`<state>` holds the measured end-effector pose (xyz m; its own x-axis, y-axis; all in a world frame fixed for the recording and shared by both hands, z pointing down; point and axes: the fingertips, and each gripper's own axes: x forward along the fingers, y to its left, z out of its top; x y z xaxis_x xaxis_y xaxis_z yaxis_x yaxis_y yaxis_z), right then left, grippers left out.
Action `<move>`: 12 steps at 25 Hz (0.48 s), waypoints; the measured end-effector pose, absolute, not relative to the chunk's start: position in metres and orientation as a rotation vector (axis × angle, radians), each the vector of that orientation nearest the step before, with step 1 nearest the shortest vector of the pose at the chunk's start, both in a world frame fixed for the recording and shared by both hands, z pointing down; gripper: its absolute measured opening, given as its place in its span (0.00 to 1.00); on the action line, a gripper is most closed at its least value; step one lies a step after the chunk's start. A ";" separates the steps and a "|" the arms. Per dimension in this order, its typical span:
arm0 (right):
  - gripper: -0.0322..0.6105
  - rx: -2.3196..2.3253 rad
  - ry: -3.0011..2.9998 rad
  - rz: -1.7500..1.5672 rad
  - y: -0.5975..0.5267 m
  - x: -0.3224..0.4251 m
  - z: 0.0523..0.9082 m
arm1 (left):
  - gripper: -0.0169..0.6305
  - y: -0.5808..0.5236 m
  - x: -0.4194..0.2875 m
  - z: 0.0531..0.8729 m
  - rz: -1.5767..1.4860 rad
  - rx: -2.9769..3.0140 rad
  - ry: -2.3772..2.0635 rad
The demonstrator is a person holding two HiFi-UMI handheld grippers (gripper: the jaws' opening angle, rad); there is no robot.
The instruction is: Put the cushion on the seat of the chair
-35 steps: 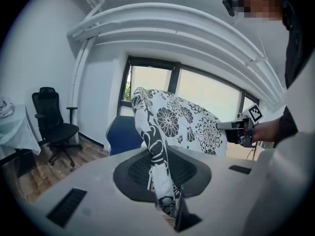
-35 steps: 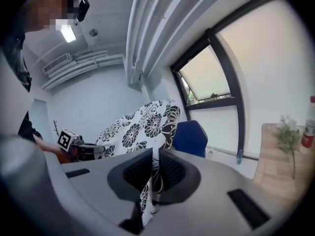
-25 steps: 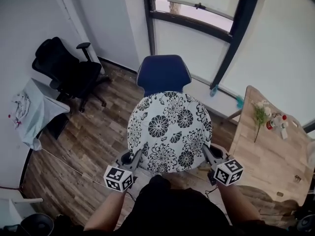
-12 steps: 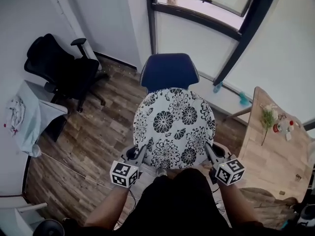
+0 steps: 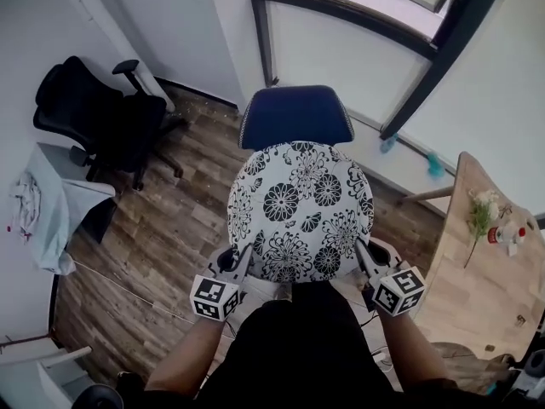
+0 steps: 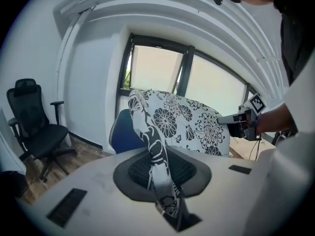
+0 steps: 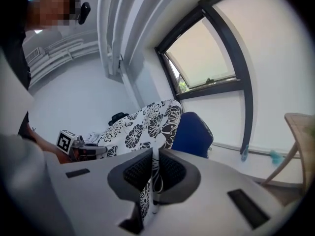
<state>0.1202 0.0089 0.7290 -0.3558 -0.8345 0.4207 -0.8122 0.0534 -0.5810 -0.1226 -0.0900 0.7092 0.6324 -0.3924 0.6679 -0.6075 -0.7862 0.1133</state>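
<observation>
A round white cushion (image 5: 298, 211) with black flowers hangs flat over the seat of the blue chair (image 5: 295, 116), hiding the seat; only the chair's backrest shows beyond it. My left gripper (image 5: 234, 262) is shut on the cushion's near left edge, and the fabric (image 6: 157, 151) runs between its pads. My right gripper (image 5: 364, 258) is shut on the near right edge, with the cushion's rim (image 7: 147, 191) pinched between its jaws. In the right gripper view the cushion (image 7: 142, 124) spreads to the left of the blue backrest (image 7: 194, 132).
A black office chair (image 5: 102, 118) stands at the back left, with a grey cloth-covered stand (image 5: 43, 211) in front of it. A wooden table (image 5: 485, 288) with flowers and a small bottle is at the right. A white wall and a dark-framed window lie behind the blue chair.
Both grippers have carried the cushion forward and lower, closer to the blue chair's backrest. Their grip on the cushion's edges is unchanged.
</observation>
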 end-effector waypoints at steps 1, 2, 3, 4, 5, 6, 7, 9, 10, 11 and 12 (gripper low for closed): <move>0.11 -1.770 2.285 -1.163 0.028 0.124 0.713 | 0.10 -0.069 -0.120 0.693 0.880 2.566 -0.840; 0.11 -1.772 2.310 -1.125 0.045 0.127 0.695 | 0.10 -0.048 -0.118 0.674 0.842 2.595 -0.869; 0.11 -1.778 2.331 -1.102 0.058 0.128 0.676 | 0.10 -0.030 -0.117 0.656 0.813 2.613 -0.875; 0.11 -1.790 2.343 -1.091 0.068 0.128 0.657 | 0.10 -0.017 -0.117 0.640 0.794 2.620 -0.862; 0.11 -1.807 2.347 -1.087 0.074 0.127 0.638 | 0.10 -0.008 -0.118 0.627 0.784 2.619 -0.838; 0.11 -1.829 2.347 -1.087 0.077 0.128 0.622 | 0.10 -0.004 -0.118 0.615 0.777 2.611 -0.812; 0.11 -1.855 2.345 -1.093 0.080 0.129 0.609 | 0.10 -0.003 -0.117 0.607 0.769 2.597 -0.787; 0.11 -1.905 2.345 -1.123 0.086 0.131 0.598 | 0.10 0.000 -0.117 0.604 0.763 2.557 -0.746; 0.11 -1.914 2.349 -1.138 0.085 0.130 0.602 | 0.10 -0.002 -0.118 0.610 0.768 2.539 -0.741; 0.11 -1.908 2.354 -1.148 0.080 0.129 0.612 | 0.10 -0.008 -0.120 0.620 0.772 2.527 -0.751; 0.11 -1.893 2.355 -1.155 0.072 0.129 0.623 | 0.10 -0.018 -0.122 0.630 0.774 2.521 -0.767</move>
